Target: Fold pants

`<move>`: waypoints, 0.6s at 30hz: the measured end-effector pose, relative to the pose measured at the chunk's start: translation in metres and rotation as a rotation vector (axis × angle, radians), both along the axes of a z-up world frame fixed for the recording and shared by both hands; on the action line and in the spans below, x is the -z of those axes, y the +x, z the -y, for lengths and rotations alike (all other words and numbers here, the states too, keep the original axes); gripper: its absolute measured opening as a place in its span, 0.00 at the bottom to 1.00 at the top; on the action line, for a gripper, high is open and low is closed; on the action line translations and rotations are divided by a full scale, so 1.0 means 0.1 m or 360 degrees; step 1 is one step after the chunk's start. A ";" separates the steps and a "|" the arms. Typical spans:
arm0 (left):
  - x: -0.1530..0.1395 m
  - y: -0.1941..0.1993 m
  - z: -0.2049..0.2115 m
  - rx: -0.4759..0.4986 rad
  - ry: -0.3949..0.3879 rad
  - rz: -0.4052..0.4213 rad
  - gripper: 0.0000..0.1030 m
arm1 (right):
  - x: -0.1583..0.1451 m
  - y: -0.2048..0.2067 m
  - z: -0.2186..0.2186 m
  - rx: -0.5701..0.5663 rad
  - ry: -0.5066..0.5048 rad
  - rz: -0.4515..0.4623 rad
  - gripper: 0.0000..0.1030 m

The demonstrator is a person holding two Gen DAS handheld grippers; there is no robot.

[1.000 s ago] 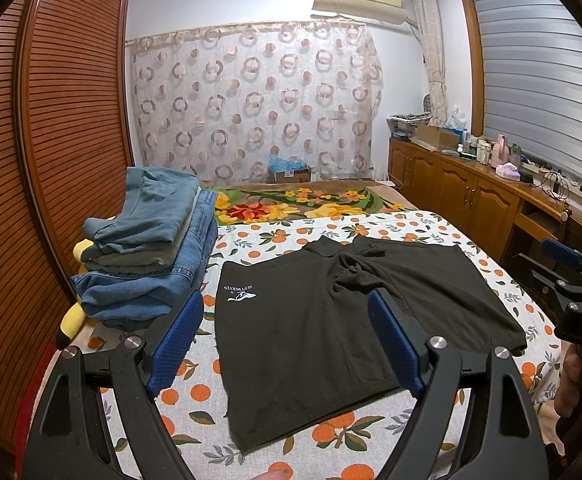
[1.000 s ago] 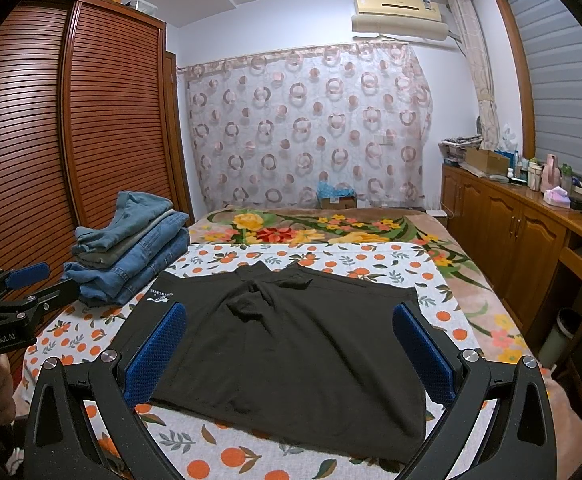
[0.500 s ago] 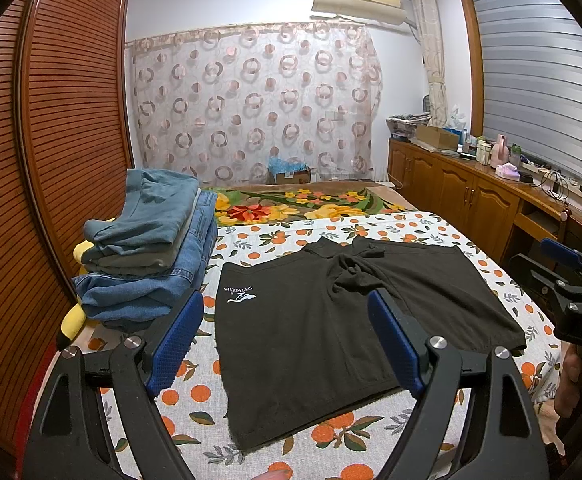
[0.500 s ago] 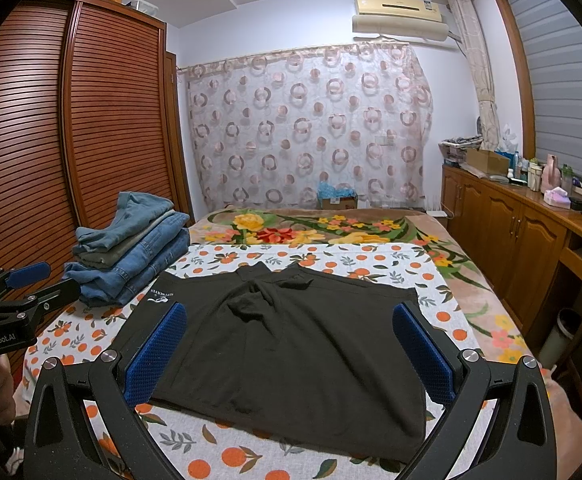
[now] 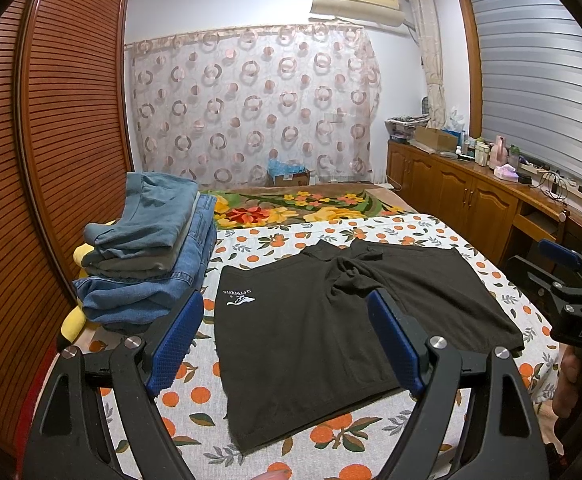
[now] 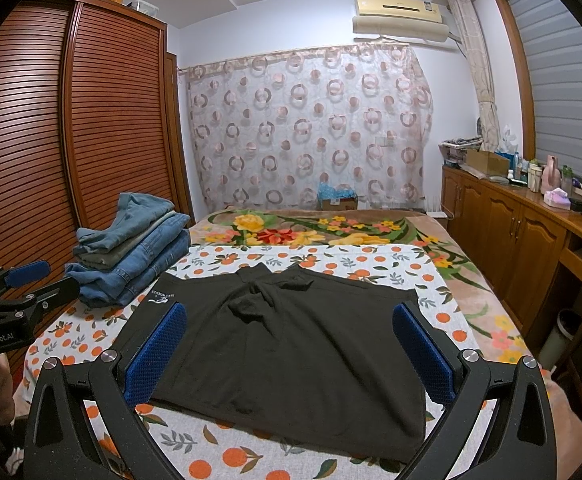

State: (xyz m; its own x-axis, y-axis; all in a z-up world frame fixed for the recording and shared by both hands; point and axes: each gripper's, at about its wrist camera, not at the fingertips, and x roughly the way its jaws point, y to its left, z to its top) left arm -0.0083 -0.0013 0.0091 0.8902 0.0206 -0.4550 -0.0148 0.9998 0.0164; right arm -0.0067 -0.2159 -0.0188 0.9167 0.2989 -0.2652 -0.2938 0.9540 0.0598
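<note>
Black shorts [image 5: 323, 320] with a small white logo lie spread flat on the bed, also in the right wrist view [image 6: 291, 340]; the crotch area is slightly bunched. My left gripper [image 5: 287, 340] is open and empty, held above the near left part of the shorts. My right gripper [image 6: 291, 356] is open and empty, held above the near edge of the shorts. Each gripper shows at the edge of the other's view: the right one [image 5: 563, 276], the left one [image 6: 23, 284].
A stack of folded jeans [image 5: 147, 248] sits on the bed's left side, by the slatted wardrobe [image 5: 51, 160]. An orange-print sheet [image 5: 195, 400] covers the bed. A wooden cabinet [image 6: 511, 236] with clutter runs along the right wall. A bin [image 6: 559, 336] stands beside the bed.
</note>
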 end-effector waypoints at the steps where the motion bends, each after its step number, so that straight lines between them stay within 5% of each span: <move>1: 0.00 0.00 0.00 0.0000 0.0001 0.0000 0.82 | 0.00 0.00 0.00 -0.0001 0.0001 0.0000 1.00; 18: -0.07 0.04 0.04 0.0031 -0.0017 -0.0088 0.82 | 0.03 0.05 0.00 0.0006 -0.0016 -0.0040 1.00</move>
State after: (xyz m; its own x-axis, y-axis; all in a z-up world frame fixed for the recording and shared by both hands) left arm -0.0048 -0.0053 0.0164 0.8639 -0.0012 -0.5036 0.0050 1.0000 0.0062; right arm -0.0014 -0.2155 -0.0220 0.9110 0.2924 -0.2910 -0.2885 0.9558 0.0572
